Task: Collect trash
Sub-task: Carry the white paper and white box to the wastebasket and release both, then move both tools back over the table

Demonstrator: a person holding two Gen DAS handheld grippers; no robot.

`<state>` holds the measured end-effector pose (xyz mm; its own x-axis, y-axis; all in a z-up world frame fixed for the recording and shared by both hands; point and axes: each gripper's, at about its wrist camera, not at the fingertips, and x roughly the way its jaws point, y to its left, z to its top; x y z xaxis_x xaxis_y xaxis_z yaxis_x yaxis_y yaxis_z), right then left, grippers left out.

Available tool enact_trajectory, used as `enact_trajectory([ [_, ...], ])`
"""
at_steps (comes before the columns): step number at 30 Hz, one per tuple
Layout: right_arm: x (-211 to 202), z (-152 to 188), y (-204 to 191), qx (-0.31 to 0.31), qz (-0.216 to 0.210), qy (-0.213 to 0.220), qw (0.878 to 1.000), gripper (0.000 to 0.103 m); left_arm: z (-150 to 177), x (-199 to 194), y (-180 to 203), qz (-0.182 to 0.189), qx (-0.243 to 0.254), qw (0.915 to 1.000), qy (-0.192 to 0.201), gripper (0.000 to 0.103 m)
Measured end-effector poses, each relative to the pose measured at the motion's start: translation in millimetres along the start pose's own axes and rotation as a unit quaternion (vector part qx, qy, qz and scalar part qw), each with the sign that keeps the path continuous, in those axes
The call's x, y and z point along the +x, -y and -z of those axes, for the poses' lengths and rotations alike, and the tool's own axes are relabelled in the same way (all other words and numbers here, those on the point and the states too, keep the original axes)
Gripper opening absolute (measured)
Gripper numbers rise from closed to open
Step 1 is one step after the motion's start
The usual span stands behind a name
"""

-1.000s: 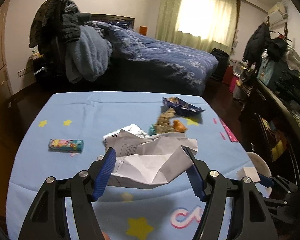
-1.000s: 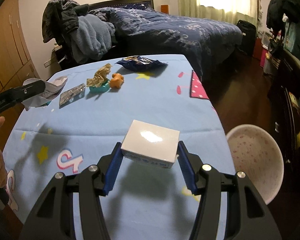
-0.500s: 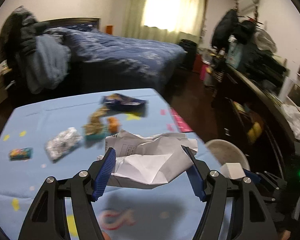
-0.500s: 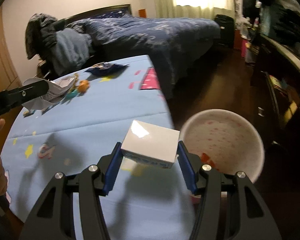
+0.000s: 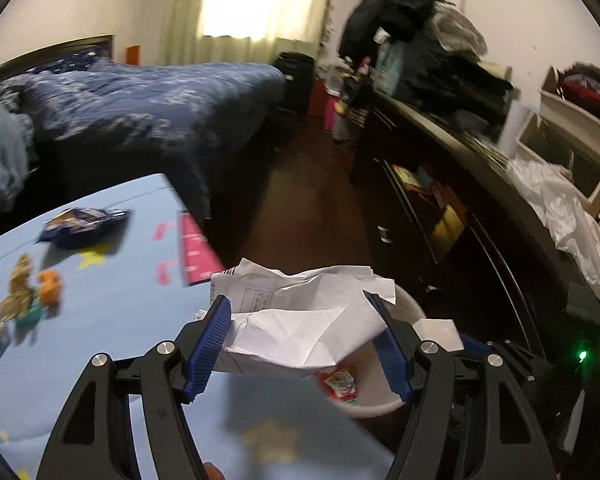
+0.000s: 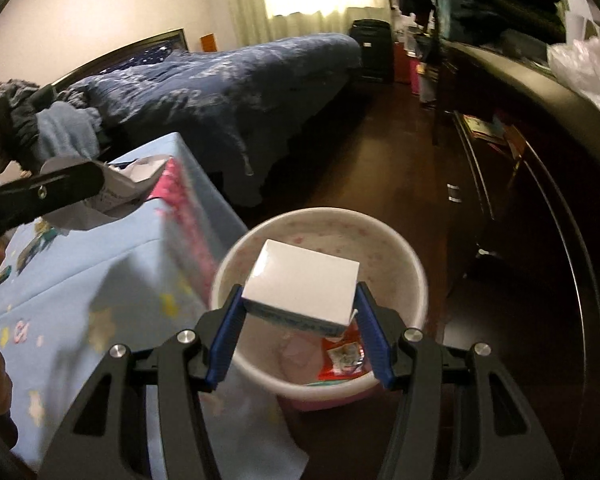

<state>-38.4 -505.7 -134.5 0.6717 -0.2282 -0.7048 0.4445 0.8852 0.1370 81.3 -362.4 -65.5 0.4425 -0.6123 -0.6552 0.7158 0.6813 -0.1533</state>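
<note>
The right gripper (image 6: 300,312) is closed on a small white carton (image 6: 302,286), which is clamped between the blue pads and held directly above the open mouth of the pink waste bin (image 6: 414,276). The left gripper (image 5: 304,334) is closed on a sheet of crumpled printed paper (image 5: 300,320), which is held over the table edge, with the bin rim (image 5: 410,308) partly visible behind and below it.

**Step in hand: release into the bin.** This is judged to be the deposit step.

1. The carton is to be kept centred over the bin opening before the jaws are parted.
2. The jaws should be opened fully, so that the carton does not hang on one pad.
3. The paper is judged not yet wholly over the opening and should be carried further toward the bin centre, since a light sheet may drift on release.
4. The two grippers are close together here; contact between them is to be avoided.

**Surroundings.** A red snack packet (image 6: 346,356) already lies in the bin. On the blue star-print tablecloth (image 5: 100,300), trash remains to be collected: a dark blue snack bag (image 5: 80,226), an orange piece (image 5: 50,286) and crumpled brown wrappers (image 5: 18,280). A bed with a dark blue duvet (image 6: 228,80) stands beyond the table, and a dark cabinet (image 6: 540,140) runs along the right side.

**Obstructions.** The table corner stands just beside the bin.
</note>
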Motion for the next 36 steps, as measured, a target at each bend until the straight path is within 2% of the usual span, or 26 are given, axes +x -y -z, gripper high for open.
enact_trajectory([
  [8, 33.5, 0.7, 28.5, 0.020, 0.017, -0.014, 1.000, 0.056, -13.8, 44.1, 35.0, 0.005, 0.028, 0.9995, -0.017, 0.072],
  [16, 51.0, -3.2, 33.0, 0.023, 0.023, -0.013, 0.999, 0.058, -17.6, 59.2, 35.9, 0.011, 0.020, 0.9994, -0.027, 0.073],
  [18, 52.5, -3.3, 32.7, 0.022, 0.022, -0.012, 0.999, 0.061, -18.7, 58.7, 36.1, 0.012, 0.019, 0.9995, -0.024, 0.075],
  [20, 51.7, -2.8, 31.6, 0.021, 0.026, -0.008, 0.999, 0.072, -18.8, 55.2, 34.1, 0.010, 0.018, 0.9996, -0.018, 0.078],
  [21, 50.6, -2.8, 31.4, 0.021, 0.027, -0.004, 0.999, 0.073, -19.0, 53.3, 32.8, 0.009, 0.017, 0.9997, -0.016, 0.078],
  [27, 42.2, -6.9, 26.7, 0.020, 0.023, 0.002, 1.000, 0.073, -16.7, 33.4, 17.3, 0.004, -0.001, 1.0000, -0.003, 0.081],
  [36, 13.4, -12.1, -10.8, -0.010, -0.006, 0.016, 1.000, 0.077, -2.9, -13.8, -30.8, -0.070, -0.028, 0.9969, 0.025, 0.089],
])
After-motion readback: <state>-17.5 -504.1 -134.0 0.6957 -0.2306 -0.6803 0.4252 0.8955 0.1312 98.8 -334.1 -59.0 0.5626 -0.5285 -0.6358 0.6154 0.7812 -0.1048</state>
